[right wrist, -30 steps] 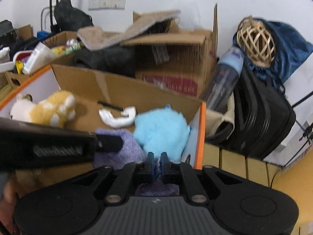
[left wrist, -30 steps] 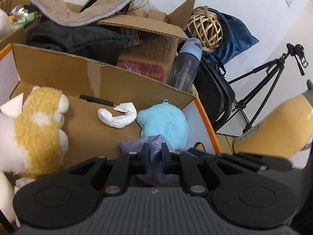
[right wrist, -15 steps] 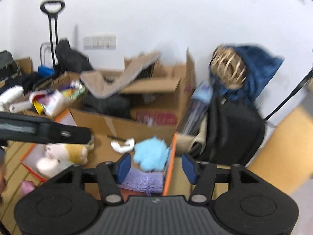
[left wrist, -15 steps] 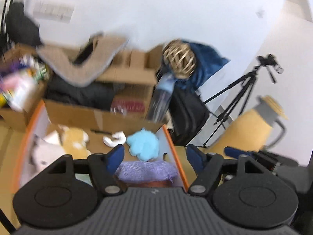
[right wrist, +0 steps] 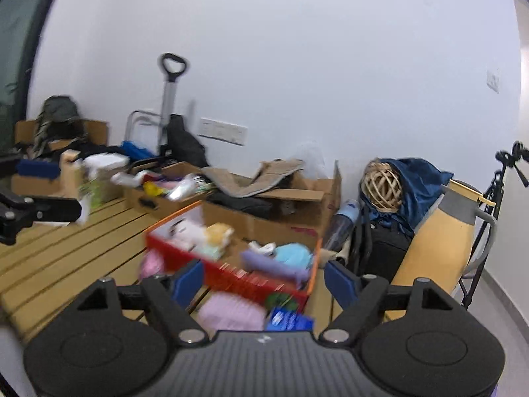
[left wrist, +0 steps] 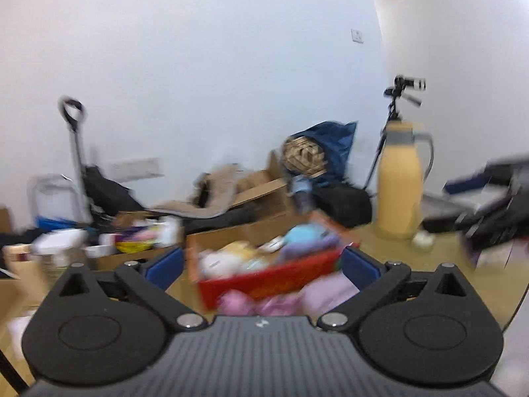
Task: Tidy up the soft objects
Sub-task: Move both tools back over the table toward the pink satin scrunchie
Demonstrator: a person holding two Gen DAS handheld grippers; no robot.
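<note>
A cardboard box with a red front wall (right wrist: 238, 274) stands on the slatted table. In it lie a purple cloth (right wrist: 274, 266), a light blue plush (right wrist: 294, 253) and a white and yellow plush (right wrist: 205, 235). The left wrist view shows the same box (left wrist: 267, 281), purple cloth (left wrist: 310, 248) and blue plush (left wrist: 299, 233). My left gripper (left wrist: 262, 266) is back from the box, jaws opening wide, nothing between them. My right gripper (right wrist: 264, 281) is also back from it, jaws opening and empty. A pink soft item (right wrist: 231, 312) lies in front of the box.
A tall yellow jug (right wrist: 436, 241) stands right of the box, with a black bag (right wrist: 383, 248) and a tripod (right wrist: 496, 192) nearby. Cluttered cardboard boxes (right wrist: 284, 205) line the wall behind. A blue packet (right wrist: 289, 321) lies by the pink item. Bare table slats (right wrist: 66, 248) stretch left.
Both grippers were shut on the purple cloth over the box. They have opened, let it go and pulled back and up. The cloth now lies in the box.
</note>
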